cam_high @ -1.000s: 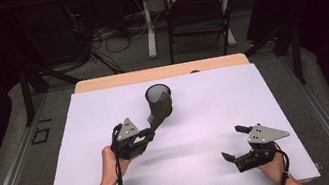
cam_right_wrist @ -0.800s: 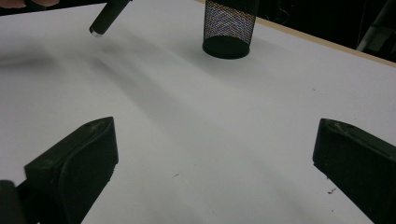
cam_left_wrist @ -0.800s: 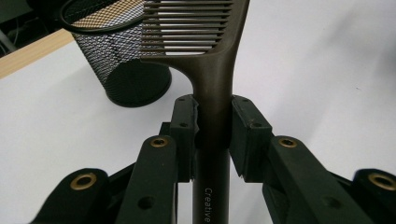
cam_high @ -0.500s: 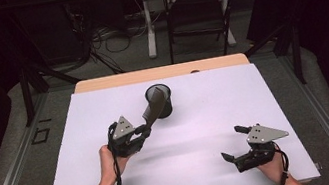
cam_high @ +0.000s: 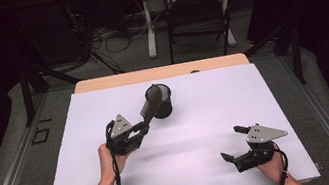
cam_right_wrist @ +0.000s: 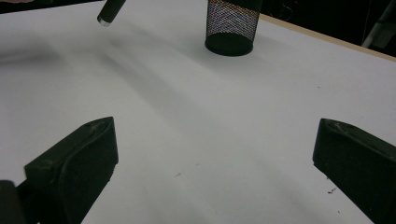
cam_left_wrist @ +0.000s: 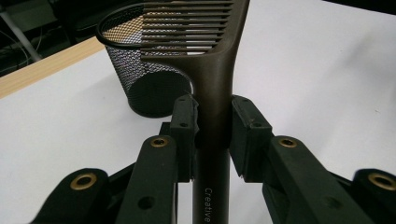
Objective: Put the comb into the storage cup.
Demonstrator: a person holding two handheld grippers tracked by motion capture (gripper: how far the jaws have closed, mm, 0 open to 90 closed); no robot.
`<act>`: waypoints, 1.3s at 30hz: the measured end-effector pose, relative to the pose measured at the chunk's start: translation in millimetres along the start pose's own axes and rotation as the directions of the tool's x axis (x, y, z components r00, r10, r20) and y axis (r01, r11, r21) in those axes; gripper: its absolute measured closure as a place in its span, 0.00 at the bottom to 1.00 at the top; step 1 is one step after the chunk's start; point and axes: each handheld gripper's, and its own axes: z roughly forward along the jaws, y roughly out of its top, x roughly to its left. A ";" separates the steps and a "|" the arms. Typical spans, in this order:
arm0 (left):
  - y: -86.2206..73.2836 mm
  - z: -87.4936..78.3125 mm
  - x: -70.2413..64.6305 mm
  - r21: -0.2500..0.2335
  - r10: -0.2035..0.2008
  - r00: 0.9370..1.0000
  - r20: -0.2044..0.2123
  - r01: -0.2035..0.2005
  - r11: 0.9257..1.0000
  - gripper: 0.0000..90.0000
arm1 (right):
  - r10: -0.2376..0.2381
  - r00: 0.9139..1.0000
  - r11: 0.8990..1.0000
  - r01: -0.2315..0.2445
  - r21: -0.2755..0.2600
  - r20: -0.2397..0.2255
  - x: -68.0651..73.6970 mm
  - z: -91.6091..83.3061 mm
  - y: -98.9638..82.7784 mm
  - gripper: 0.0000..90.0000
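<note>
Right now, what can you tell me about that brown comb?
The comb looks like dark brown plastic, with a long straight handle marked "Creative" and a row of fine teeth. The left hand-held gripper clamps its handle. It is raised off the table and slanted, its toothed end at the rim of the black mesh cup.

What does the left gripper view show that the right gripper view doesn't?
Left gripper view: the left gripper clamped on the handle of a brown comb, whose teeth reach the mesh cup rim, and "Creative" lettering on the handle. Right gripper view: the right gripper with jaws wide apart over bare white table, and the comb's handle end. Both: the mesh cup and the table.
</note>
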 end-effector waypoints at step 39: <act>20.8 6.6 17.3 -0.076 -0.046 0.999 -0.028 0.044 0.996 0.81 | 0.003 1.000 1.000 -0.003 0.014 0.011 0.4 1.5 0.0 0.00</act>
